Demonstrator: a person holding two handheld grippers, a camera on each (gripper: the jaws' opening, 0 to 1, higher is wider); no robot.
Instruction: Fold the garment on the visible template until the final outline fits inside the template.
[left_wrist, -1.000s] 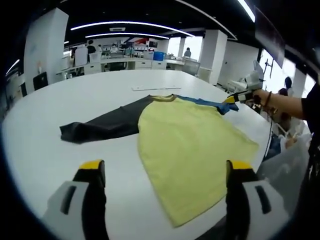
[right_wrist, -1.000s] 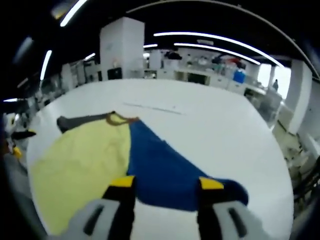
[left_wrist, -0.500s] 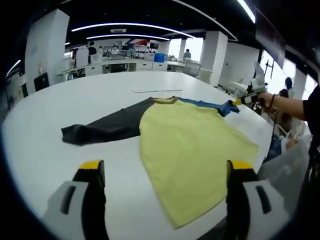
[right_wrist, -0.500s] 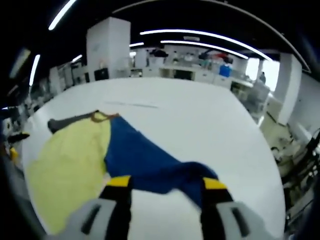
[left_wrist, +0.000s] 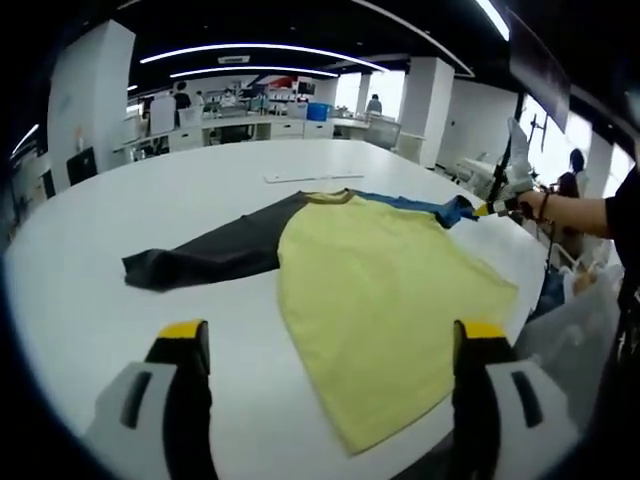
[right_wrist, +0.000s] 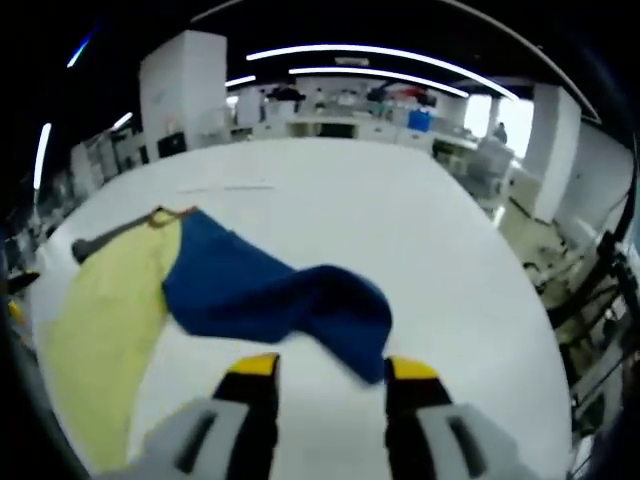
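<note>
**A:** Where is the garment lying, and what have you got hold of?

**B:** The shirt (left_wrist: 375, 290) lies flat on the white table (left_wrist: 90, 300), yellow body (right_wrist: 95, 310) spread toward me, the dark grey sleeve (left_wrist: 205, 250) stretched out to 1 side. The blue sleeve (right_wrist: 270, 295) on the other side is up off the table. In the left gripper view my right gripper (left_wrist: 487, 208) sits at the end of that sleeve, and the cloth rises to it there. In the right gripper view the blue cuff droops just ahead of the 2 jaws, which stand a little apart, so I judge it is pinched, though I can't see the contact itself. My left gripper (left_wrist: 330, 345) hovers near the hem with its jaws wide apart and nothing between them.

**A:** How does the fabric handle?

**B:** Light and very soft, I'd say. The lifted sleeve sags and folds over on itself, so it will not keep any shape I give it in the air. It should drape where I lay it, and it may drag the body along if I pull hard.

**A:** Where would you take hold?

**B:** At edges: the cuff for each sleeve, then the hem corners for the body. I can't make out the template outline.
</note>
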